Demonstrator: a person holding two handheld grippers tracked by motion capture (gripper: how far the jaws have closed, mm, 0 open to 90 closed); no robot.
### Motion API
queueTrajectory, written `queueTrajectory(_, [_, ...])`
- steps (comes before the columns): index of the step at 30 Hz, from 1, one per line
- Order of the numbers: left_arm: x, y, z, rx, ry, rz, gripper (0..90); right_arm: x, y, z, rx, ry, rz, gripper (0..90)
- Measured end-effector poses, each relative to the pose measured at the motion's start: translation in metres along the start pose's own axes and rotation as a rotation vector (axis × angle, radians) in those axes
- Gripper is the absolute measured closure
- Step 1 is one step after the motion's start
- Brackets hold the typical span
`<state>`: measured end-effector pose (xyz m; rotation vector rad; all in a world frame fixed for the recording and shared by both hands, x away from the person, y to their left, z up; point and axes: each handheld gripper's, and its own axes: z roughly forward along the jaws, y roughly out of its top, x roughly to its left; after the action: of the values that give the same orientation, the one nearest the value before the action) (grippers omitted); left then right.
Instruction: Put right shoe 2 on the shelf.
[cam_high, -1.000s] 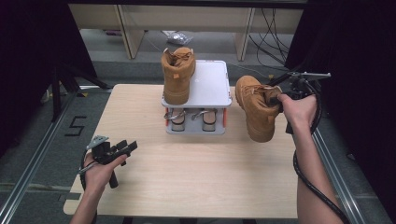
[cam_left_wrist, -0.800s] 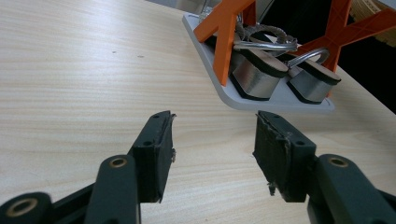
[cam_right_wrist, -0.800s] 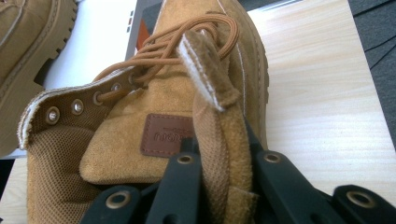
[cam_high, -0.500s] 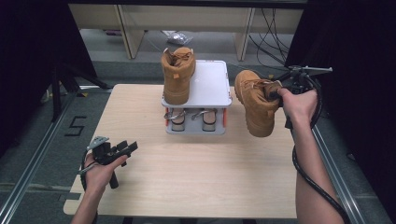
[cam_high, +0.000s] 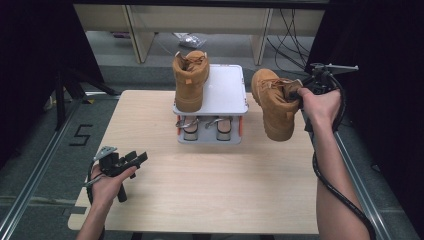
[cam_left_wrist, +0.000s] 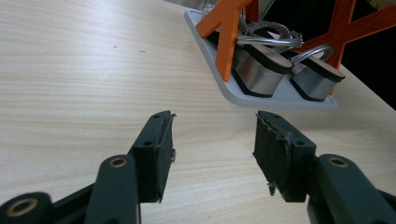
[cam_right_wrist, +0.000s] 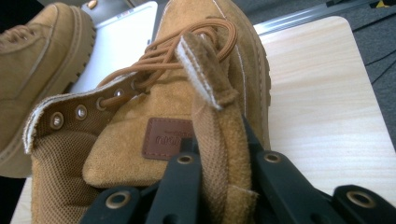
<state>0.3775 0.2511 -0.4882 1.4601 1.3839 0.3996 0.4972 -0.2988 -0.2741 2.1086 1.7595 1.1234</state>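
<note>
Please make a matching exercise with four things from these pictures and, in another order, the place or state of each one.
1. held boot
2. second boot
3. left gripper
4. silver shoes

a. open over the table
b. on the rack's top shelf
c. clamped by the right gripper beside the rack
d. on the rack's lower shelf

Pairs: 1-c, 2-b, 3-a, 4-d

Even overhead light falls on the pale wooden table (cam_high: 210, 190), which reads bright and nearly shadowless, while the surroundings left and right sink into near black. In the left gripper view a soft sheen lies across the far tabletop, and the nearest jaw parts blur. In the right gripper view the tan boot (cam_right_wrist: 187, 116) is sharp at its laces and soft along the near edge.
</note>
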Motion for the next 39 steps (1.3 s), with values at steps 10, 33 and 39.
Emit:
queueTrajectory(10, [0.001,0.0,-0.001,-0.003,-0.001,0.0,46.2,0.01,0.005,0.0,-0.013,0.012,-0.005,84.6])
queueTrajectory(33, [0.004,0.0,-0.003,-0.007,-0.003,-0.002,46.2,0.028,0.014,0.0,-0.03,0.036,-0.019,84.5])
queueTrajectory(39, [0.004,0.0,-0.003,-0.006,-0.001,-0.001,46.2,0.036,0.016,0.0,-0.03,0.05,-0.017,84.5])
